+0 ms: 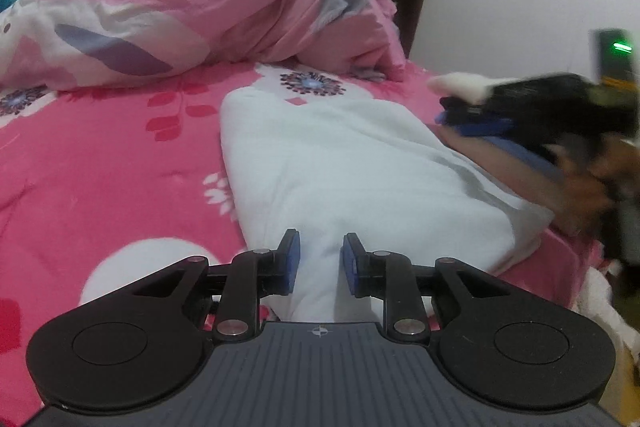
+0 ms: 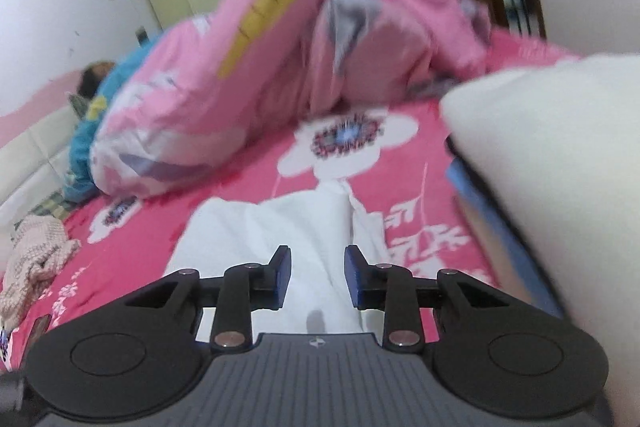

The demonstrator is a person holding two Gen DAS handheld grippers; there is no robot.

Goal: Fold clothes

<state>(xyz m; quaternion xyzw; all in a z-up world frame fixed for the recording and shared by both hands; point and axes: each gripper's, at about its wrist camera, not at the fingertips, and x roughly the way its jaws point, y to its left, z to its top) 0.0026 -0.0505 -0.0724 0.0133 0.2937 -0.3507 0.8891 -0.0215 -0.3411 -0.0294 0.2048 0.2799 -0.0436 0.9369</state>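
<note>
Right now a white garment [image 1: 340, 163] lies folded into a long, narrow strip on the bed [image 1: 100, 155], its near end at the bed's near edge and its length running toward the heaped pink quilt [image 1: 192, 3] at the far side. The left hand-held gripper [image 1: 319, 263] hovers over the strip's near end with its jaws a narrow way apart and nothing pinched between the blue pads [image 1: 291, 261]; cloth only shows through the gap. The right hand-held gripper [image 2: 316, 277] also stands narrowly parted and empty above the same white cloth, in a blurred view, so finer detail there cannot be told. Judging by the shape, the lengthwise folds look done and the end-over-end fold is probably next. To do it well, each gripper should take one near corner through all layers, lift both corners level and together, carry them toward the far end and lay them down square, so the stack does not skew or slide open. The garment looks soft, matte and fairly thick, with rounded fold edges and shallow creases. The bed cover is bright pink with white flowers and looks slightly fleecy, which should keep the cloth from slipping. A beige knitted piece [image 2: 36, 255] lies crumpled near the bed's left edge.
</note>
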